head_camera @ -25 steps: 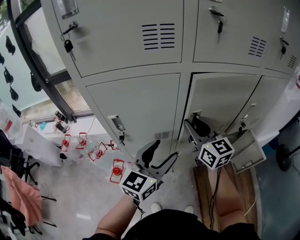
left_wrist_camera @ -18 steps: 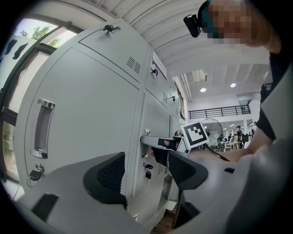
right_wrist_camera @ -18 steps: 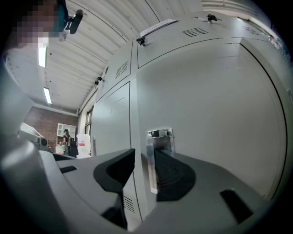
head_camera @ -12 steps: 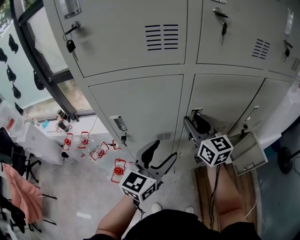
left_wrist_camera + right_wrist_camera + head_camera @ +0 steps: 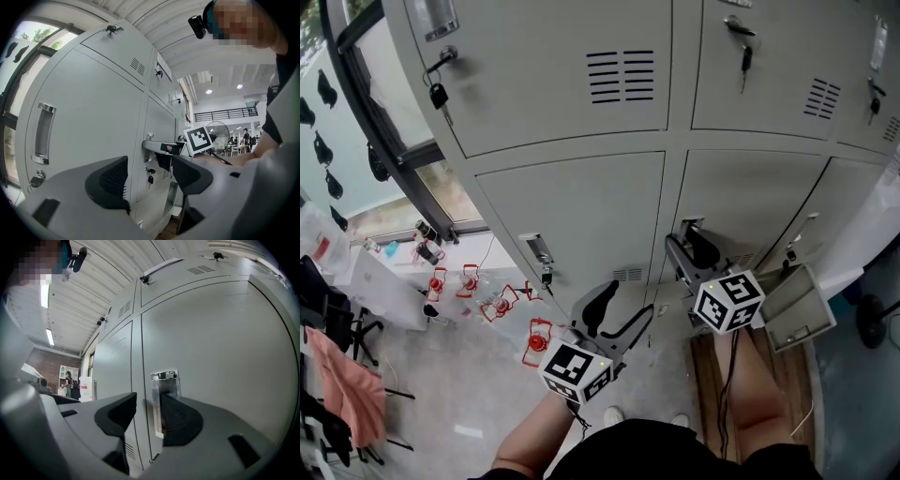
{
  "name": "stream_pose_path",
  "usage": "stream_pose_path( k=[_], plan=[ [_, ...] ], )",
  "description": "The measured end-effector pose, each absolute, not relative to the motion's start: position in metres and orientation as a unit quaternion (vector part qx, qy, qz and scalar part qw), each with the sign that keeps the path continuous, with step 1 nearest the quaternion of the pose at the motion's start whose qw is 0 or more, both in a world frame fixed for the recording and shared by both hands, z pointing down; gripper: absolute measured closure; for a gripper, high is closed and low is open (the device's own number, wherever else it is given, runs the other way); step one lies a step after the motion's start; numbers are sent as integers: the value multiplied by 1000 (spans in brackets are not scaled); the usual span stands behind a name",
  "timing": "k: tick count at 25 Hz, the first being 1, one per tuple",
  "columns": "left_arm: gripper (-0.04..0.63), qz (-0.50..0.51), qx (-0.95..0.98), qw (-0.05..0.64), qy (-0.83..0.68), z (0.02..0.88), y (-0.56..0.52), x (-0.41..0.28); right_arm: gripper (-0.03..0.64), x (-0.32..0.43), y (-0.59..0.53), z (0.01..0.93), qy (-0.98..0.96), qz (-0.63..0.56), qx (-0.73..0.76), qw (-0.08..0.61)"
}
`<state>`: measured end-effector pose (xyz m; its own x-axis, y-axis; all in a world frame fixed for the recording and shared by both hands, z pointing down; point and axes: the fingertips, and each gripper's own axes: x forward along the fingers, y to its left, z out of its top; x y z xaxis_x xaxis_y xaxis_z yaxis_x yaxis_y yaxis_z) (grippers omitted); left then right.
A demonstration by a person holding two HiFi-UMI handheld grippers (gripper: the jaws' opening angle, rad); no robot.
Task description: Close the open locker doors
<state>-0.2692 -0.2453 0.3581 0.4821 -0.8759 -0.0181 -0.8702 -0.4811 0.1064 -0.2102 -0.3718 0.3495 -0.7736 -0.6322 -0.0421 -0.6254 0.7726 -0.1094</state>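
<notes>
Grey lockers fill the head view. The middle lower door [image 5: 750, 202] lies flush with its frame. My right gripper [image 5: 689, 246] is at that door's chrome handle [image 5: 164, 394]; its jaws have just been opening, and they stand on either side of the handle without pressing on it. The lower right locker's door [image 5: 797, 305] hangs wide open beside my right gripper. My left gripper [image 5: 623, 314] hovers open and empty in front of the lower left door [image 5: 572, 211], its jaws apart in the left gripper view [image 5: 150, 176].
Keys hang from the upper doors' locks [image 5: 438, 92]. Red-and-clear small items [image 5: 497, 305] lie on the floor at the left, below a dark window frame [image 5: 384, 141]. A wooden board [image 5: 705, 375] lies on the floor by the person's leg.
The dark gap along the middle lower door's left edge has closed up. Both grippers have stayed nearly where they were.
</notes>
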Motion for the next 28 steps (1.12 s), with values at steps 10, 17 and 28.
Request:
stream_pose_path(
  k=[10, 17, 28],
  plan=[
    [279, -32, 861, 41, -506, 357, -244, -267, 442, -206, -371, 352, 941, -44, -334, 34],
    [279, -31, 867, 41, -495, 356, -242, -256, 430, -187, -367, 355, 935, -49, -350, 33],
    [279, -35, 897, 41, -439, 352, -232, -208, 416, -121, -338, 349, 915, -40, -400, 35]
  ],
)
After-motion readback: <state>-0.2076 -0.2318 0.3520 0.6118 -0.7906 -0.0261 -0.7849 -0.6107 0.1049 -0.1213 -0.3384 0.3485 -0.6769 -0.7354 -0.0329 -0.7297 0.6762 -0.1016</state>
